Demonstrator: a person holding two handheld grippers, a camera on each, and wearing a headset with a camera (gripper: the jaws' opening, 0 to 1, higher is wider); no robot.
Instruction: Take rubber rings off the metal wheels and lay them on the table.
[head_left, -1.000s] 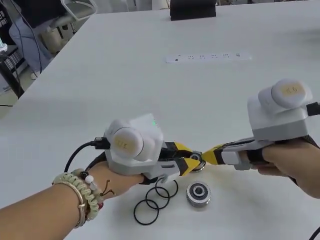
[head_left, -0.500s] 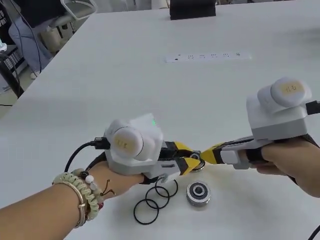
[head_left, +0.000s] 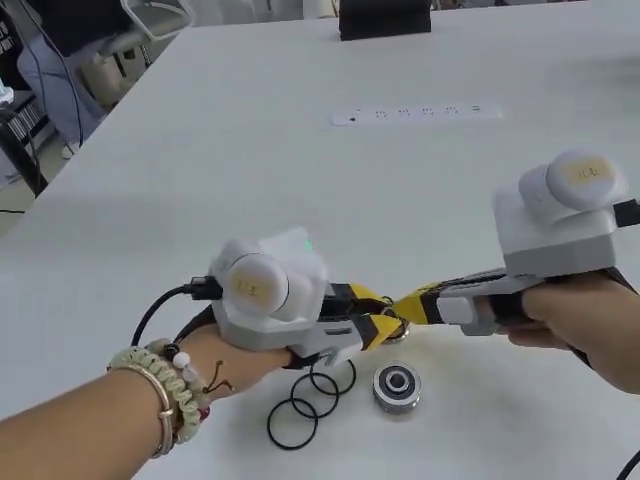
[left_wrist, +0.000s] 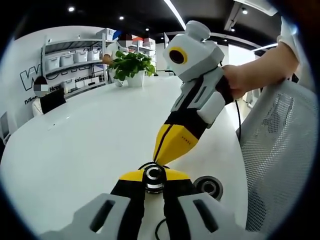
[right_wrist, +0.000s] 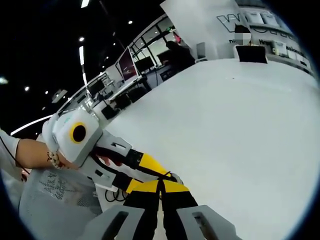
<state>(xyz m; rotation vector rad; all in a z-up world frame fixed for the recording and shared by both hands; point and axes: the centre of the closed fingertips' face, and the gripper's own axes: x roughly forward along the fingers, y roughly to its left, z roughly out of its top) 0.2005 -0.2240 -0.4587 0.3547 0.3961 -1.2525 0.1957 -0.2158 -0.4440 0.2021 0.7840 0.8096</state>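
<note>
My left gripper (head_left: 388, 325) is shut on a small metal wheel (left_wrist: 154, 174), held just above the white table (head_left: 300, 170). The right gripper (head_left: 402, 311) comes in from the right, its yellow tips meeting the wheel's top edge, where a black rubber ring (left_wrist: 145, 165) bulges off the rim. Its jaws stand closed in the right gripper view (right_wrist: 161, 184), pinching that ring. A second metal wheel (head_left: 397, 387) lies flat on the table below the grippers. Three loose black rings (head_left: 310, 398) lie beside it, under my left hand.
A white power strip (head_left: 415, 114) lies farther back on the table. A black box (head_left: 385, 18) stands at the far edge. A chair (head_left: 150, 20) and shelves sit off the table's left side. Bare tabletop stretches all around the grippers.
The right gripper has tilted and risen slightly, its tips pulling up and right at the wheel's edge. My left gripper has sunk a little. The loose wheel and rings have not moved.
</note>
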